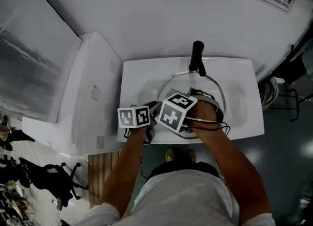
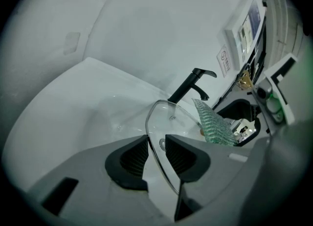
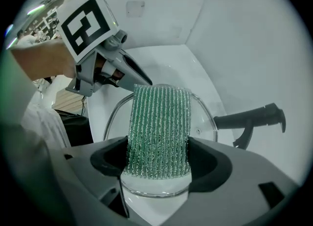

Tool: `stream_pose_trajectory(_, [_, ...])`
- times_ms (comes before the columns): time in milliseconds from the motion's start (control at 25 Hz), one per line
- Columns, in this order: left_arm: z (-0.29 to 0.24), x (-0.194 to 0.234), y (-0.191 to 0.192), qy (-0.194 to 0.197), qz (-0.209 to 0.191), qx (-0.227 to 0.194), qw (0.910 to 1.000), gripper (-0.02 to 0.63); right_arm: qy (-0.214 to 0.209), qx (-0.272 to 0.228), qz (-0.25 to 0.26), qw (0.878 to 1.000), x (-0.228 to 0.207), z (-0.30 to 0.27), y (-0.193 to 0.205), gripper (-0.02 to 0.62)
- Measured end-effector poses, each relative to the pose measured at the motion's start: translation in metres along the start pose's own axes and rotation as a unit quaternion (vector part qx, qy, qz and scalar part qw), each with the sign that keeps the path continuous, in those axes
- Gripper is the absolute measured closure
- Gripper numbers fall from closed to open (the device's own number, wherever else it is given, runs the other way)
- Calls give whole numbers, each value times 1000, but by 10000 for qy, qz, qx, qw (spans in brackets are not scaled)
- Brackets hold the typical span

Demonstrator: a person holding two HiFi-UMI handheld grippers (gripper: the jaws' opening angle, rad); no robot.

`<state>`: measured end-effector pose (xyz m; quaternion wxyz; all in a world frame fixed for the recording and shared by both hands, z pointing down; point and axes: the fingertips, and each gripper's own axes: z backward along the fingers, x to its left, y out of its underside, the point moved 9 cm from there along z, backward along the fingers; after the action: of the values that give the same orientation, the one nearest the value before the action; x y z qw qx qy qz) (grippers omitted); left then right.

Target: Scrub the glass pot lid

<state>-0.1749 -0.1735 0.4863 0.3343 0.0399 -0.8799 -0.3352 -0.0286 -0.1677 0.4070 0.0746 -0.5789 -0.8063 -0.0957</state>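
The weak spot, I'd say, is the hold on the glass pot lid (image 1: 211,86): it stands tilted on edge over the white sink (image 1: 137,78), just below the black faucet (image 1: 197,57) at the centre of the head view, and only one narrow stretch of its metal rim is pinched. A hard push from the scrubbing side could lever the smooth rim out of those pads, and the lid would then knock against the basin or the faucet; glass on porcelain could chip. Wet or soapy glass would make that slip likelier, though I cannot tell whether it is wet. The cloth could also pull out of its jaws if it drags on the rim, which would put bare plastic against the glass. As for the tools, the left gripper (image 2: 156,143) has its jaws about halfway in, and in the left gripper view the lid's edge runs straight between the two ribbed pads, clamped there near a small rivet. The right gripper (image 3: 157,157) points steeply down and is closed on a green mesh scouring cloth (image 3: 159,120). In the right gripper view the cloth fills the gap between the pads and hangs flat over the face of the lid, reaching up toward the left gripper's tip at upper left.
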Motion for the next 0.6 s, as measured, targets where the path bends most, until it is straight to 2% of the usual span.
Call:
stream_pose_trajectory(360, [0, 1, -1, -25, -42, 52, 10000, 486, -461, -838, -916, 9912, -17, 8, 43, 247])
stream_pose_trajectory(480, [1, 1, -1, -40, -48, 58, 10000, 486, -651, -1176, -1320, 9821, -23, 10, 62, 247])
stream_pose_trajectory(600, [0, 0, -1, -52, -57, 64, 9999, 486, -900, -1494, -1863, 9669, -29, 7, 89, 247])
